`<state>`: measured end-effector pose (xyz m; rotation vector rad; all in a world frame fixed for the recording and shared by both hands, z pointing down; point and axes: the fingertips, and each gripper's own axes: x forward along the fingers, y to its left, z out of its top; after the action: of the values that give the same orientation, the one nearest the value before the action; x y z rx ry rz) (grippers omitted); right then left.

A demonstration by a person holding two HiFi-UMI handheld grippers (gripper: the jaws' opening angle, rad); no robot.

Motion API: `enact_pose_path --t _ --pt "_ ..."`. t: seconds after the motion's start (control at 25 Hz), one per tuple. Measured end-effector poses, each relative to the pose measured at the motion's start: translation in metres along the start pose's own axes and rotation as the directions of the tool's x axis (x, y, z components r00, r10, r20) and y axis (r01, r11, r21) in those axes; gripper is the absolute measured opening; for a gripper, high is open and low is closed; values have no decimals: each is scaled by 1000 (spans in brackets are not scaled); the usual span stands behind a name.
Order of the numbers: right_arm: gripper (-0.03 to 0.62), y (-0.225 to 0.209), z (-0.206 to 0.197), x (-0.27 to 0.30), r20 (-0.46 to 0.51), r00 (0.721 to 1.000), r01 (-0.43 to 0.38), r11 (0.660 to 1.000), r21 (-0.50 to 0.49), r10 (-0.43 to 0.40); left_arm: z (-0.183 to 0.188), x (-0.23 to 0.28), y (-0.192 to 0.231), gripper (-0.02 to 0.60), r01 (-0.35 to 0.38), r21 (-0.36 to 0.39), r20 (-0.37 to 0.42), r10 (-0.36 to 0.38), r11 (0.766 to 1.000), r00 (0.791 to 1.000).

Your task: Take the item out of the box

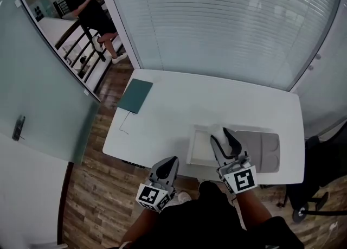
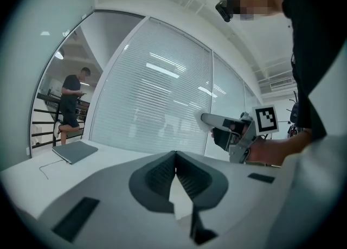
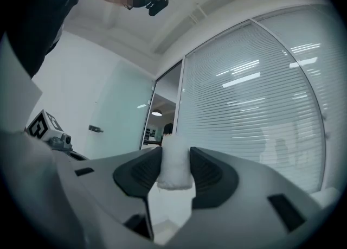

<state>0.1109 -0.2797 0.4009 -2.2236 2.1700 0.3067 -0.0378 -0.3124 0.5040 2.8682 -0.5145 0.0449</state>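
Note:
An open white box [image 1: 193,146] lies near the table's front edge, its grey lid [image 1: 261,150] flat to the right. My right gripper [image 1: 222,134] is raised above the box and shut on a white, soft-looking item [image 1: 216,129]. In the right gripper view the white item [image 3: 174,162] stands upright, pinched between the two dark pads of the right gripper [image 3: 174,154]. My left gripper [image 1: 168,162] hangs at the table's front edge, left of the box, with its jaws shut and nothing in them [image 2: 175,153]. From the left gripper view, the right gripper [image 2: 230,129] carries the item [image 2: 204,120] in the air.
A teal laptop [image 1: 135,95] with a thin cable [image 1: 124,127] lies at the table's far left corner. Blinds behind glass [image 1: 227,20] run along the far side. A person [image 1: 87,1] stands beyond the glass door at upper left. A chair base [image 1: 317,196] is right of the table.

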Motion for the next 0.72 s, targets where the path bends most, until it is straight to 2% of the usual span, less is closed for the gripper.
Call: enact_pose_path --t 0.12,0.32,0.72 --pt "164 0 5 -3 3 1000 3 1000 -9 -3 4 3 -1 14 7 14 -1 -7 1000 1000" --pt "160 -8 -6 -6 -88 995 44 998 -36 -48 9 11 2 14 3 30 -9 -2 1000 1000" --pt "160 -6 -24 -13 -132 991 30 1000 0 -29 9 15 3 14 1 36 -6 -1 999 1000"
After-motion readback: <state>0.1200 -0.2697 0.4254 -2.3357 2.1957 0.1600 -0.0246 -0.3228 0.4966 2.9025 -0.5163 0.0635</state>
